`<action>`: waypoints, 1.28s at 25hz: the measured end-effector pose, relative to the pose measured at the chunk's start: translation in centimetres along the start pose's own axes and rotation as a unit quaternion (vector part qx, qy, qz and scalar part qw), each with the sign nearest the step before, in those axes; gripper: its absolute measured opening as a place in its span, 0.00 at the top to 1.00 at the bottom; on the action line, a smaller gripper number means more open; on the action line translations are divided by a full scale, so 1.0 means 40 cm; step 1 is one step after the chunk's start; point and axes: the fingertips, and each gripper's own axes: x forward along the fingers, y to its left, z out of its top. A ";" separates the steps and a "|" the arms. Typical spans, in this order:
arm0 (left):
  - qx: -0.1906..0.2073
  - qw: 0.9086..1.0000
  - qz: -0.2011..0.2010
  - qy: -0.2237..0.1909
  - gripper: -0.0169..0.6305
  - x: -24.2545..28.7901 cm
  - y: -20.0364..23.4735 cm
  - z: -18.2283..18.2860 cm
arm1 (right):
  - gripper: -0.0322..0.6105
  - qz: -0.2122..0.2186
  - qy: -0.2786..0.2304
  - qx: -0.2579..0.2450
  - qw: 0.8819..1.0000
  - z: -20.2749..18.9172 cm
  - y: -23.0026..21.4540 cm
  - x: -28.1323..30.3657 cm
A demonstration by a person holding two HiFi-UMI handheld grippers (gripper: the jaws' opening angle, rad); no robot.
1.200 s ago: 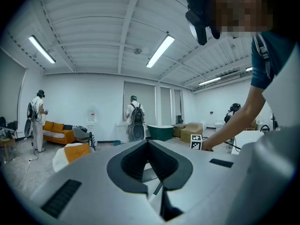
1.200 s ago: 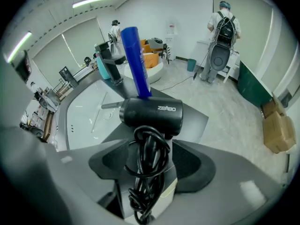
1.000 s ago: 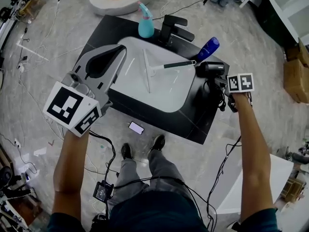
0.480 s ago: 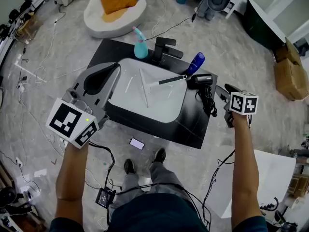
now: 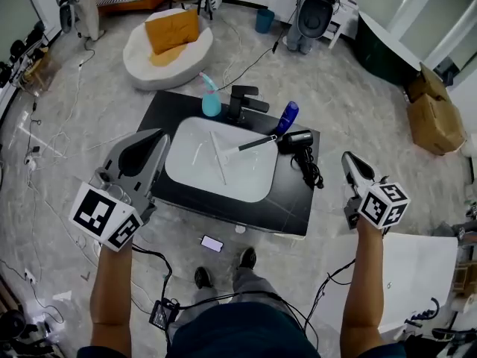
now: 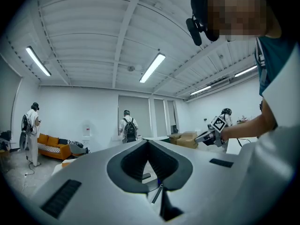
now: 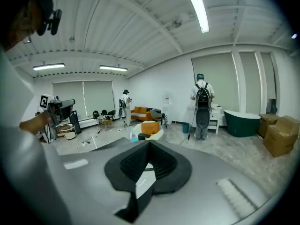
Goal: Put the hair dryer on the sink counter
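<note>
Right gripper [image 5: 349, 160] just closed, empty, well apart from hair dryer [image 5: 298, 137] on counter [image 5: 288, 208]

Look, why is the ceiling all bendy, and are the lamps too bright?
Left gripper view: the wide lens bends the ceiling beams into curves and darkens the corners, and the lamp glares white. Right gripper view: the same bending, and its lamp washes out. Head view: the floor bulges round, but the sink counter looks sharp.
</note>
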 end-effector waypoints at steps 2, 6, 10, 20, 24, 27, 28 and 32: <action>-0.001 1.000 -0.004 -0.003 0.96 -0.033 -0.007 0.014 | 0.94 -0.002 -0.019 -0.012 1.000 0.032 0.039 -0.053; -0.001 1.000 -0.012 -0.008 0.96 -0.090 -0.022 0.038 | 0.94 -0.006 -0.049 -0.029 0.998 0.080 0.112 -0.153; 0.003 1.000 -0.019 -0.013 0.96 -0.145 -0.041 0.062 | 0.94 -0.007 -0.073 -0.051 0.996 0.118 0.193 -0.243; 0.024 0.999 -0.043 -0.022 0.96 -0.265 -0.085 0.103 | 0.94 -0.016 -0.099 -0.122 0.987 0.176 0.395 -0.415; 0.012 0.999 -0.045 -0.029 0.96 -0.308 -0.088 0.104 | 0.94 -0.019 -0.107 -0.134 0.985 0.185 0.450 -0.467; 0.002 0.998 -0.046 -0.032 0.96 -0.332 -0.092 0.100 | 0.94 -0.021 -0.111 -0.132 0.985 0.183 0.478 -0.496; 0.001 0.998 -0.047 -0.033 0.96 -0.339 -0.094 0.098 | 0.94 -0.022 -0.112 -0.132 0.985 0.181 0.485 -0.503; -0.003 0.998 -0.053 -0.040 0.96 -0.368 -0.094 0.104 | 0.94 -0.028 -0.113 -0.131 0.984 0.178 0.516 -0.529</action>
